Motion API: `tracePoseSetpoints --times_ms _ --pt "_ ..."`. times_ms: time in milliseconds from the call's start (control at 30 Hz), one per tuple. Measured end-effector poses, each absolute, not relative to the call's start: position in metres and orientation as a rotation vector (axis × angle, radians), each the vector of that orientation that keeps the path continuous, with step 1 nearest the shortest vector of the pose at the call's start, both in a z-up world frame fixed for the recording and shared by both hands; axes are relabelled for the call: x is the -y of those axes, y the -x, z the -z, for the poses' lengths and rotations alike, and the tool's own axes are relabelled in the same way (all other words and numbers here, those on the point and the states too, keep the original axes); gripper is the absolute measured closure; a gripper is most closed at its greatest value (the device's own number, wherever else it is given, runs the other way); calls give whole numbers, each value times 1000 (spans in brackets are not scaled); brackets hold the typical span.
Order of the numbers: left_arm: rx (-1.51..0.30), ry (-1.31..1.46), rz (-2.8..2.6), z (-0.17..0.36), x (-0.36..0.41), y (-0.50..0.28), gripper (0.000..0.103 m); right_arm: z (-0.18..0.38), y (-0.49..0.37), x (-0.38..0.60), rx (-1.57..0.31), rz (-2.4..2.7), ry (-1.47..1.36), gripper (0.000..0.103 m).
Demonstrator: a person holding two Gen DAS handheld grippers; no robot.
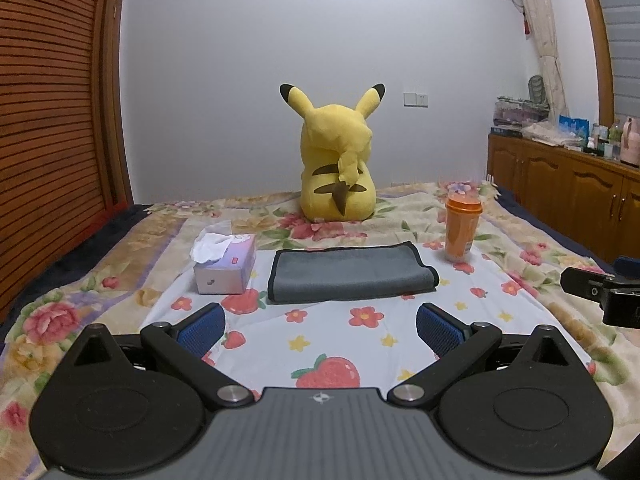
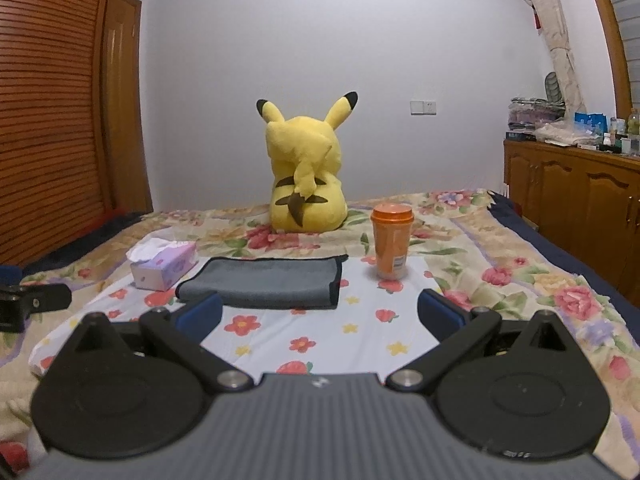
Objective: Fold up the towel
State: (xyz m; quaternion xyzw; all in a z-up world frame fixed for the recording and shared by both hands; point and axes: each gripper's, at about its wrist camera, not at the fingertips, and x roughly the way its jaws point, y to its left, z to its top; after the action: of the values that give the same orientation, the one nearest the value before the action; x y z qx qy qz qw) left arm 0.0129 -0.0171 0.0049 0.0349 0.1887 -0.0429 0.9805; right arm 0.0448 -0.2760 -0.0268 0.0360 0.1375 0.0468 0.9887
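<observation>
A grey towel (image 1: 352,274) with a dark hem lies folded into a flat rectangle on the white flowered cloth (image 1: 320,336) on the bed. It also shows in the right wrist view (image 2: 268,282). My left gripper (image 1: 320,326) is open and empty, held short of the towel's near edge. My right gripper (image 2: 320,314) is open and empty, also short of the towel, which lies ahead and to its left. Part of the right gripper (image 1: 600,292) shows at the left view's right edge, and part of the left gripper (image 2: 28,302) at the right view's left edge.
A tissue box (image 1: 226,264) stands left of the towel. An orange lidded cup (image 1: 462,226) stands to its right. A yellow plush toy (image 1: 338,160) sits behind. A wooden wardrobe (image 1: 52,120) is at the left, a wooden cabinet (image 1: 568,196) at the right.
</observation>
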Motion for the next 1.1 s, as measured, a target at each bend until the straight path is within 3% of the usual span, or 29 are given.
tracePoseSetpoints --times_ms 1100 --pt "-377 -87 78 -3 16 -13 0 27 -45 277 -274 -90 -78 0"
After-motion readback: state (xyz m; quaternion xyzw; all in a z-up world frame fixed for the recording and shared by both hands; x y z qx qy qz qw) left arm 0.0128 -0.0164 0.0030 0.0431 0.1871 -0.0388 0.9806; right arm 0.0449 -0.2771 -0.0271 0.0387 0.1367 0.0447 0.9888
